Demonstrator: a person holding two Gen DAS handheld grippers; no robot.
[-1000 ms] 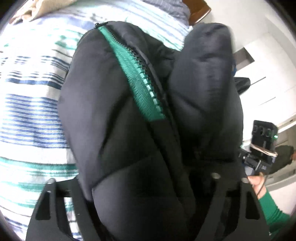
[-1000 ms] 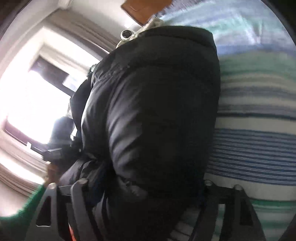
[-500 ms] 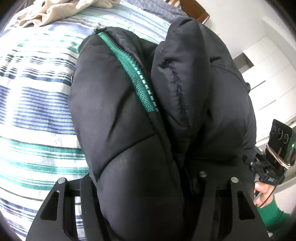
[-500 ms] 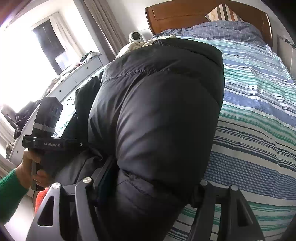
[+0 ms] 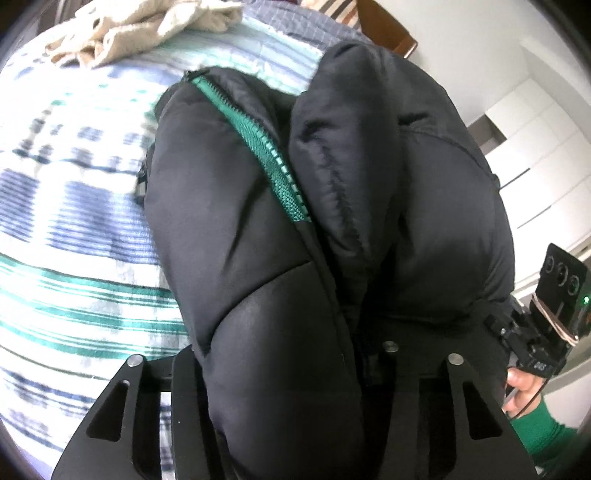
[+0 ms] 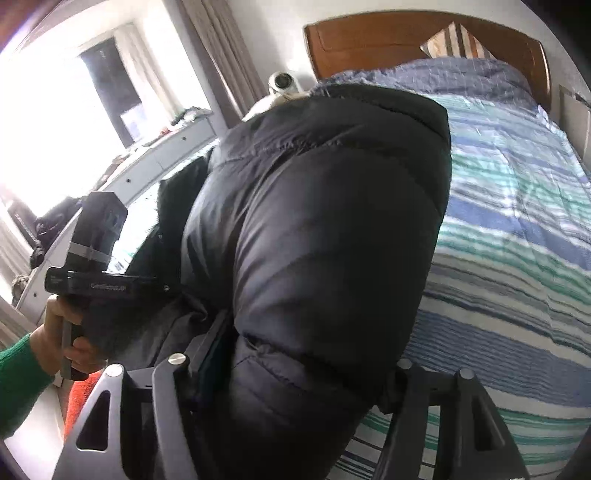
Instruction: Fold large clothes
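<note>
A large black puffer jacket (image 5: 258,229) with a green zipper (image 5: 258,147) is held up over a striped bed (image 5: 74,229). My left gripper (image 5: 288,373) is shut on a thick bunch of the jacket, and the fabric bulges up between the fingers and hides their tips. My right gripper (image 6: 295,373) is shut on the jacket (image 6: 325,229) at its other side, with padded fabric filling the jaws. Each gripper shows in the other's view: the right one (image 5: 546,332) at the far right, the left one (image 6: 96,273) at the left.
A beige garment (image 5: 140,29) lies crumpled at the far end of the bed. A wooden headboard (image 6: 406,37), a blue pillow (image 6: 436,81) and a small white camera (image 6: 282,82) are at the bed's head. A window, curtains and a grey dresser (image 6: 155,162) stand left.
Both grippers have risen and tilted back with the jacket, so more of the bed and headboard shows. The jacket's folds have bunched closer together. Both grips are unchanged.
</note>
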